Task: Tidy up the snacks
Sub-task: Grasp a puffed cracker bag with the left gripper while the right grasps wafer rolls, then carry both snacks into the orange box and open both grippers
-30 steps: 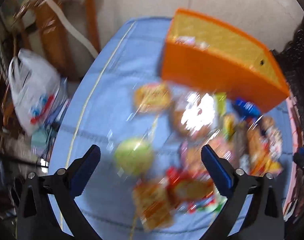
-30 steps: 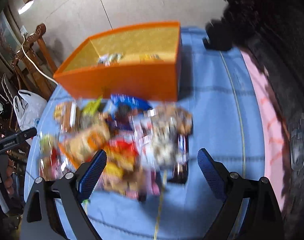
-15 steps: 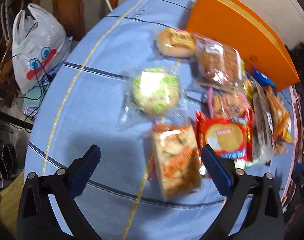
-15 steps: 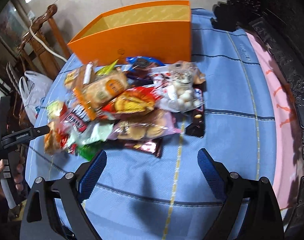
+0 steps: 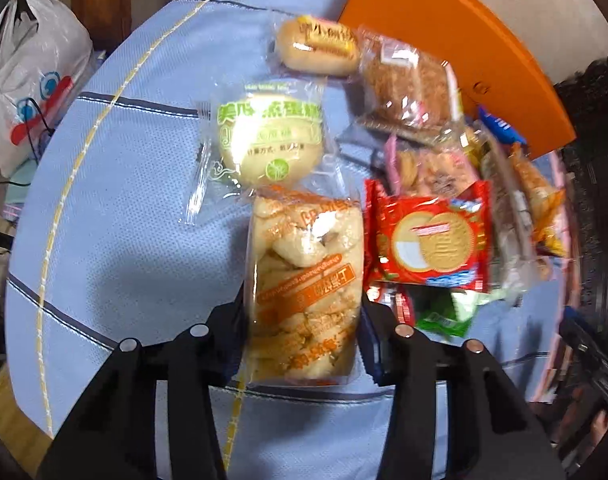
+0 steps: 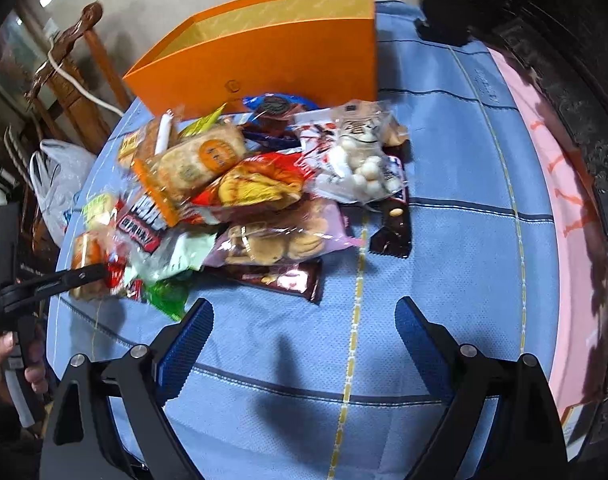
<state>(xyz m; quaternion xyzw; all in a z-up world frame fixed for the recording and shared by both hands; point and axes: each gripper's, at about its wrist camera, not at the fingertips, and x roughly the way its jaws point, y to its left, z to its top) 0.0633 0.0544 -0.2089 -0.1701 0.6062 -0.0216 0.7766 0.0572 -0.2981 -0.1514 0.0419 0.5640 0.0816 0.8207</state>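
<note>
Now left gripper, earlier wide, closing around orange pastry pack; right gripper spread.

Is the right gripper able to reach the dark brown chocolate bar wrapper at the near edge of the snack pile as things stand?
Probably yes. The right gripper is open and holds nothing, and only bare blue tablecloth lies between it and the dark brown chocolate bar wrapper. The wrapper's near edge is exposed, though cookie packs overlap its far side.
</note>
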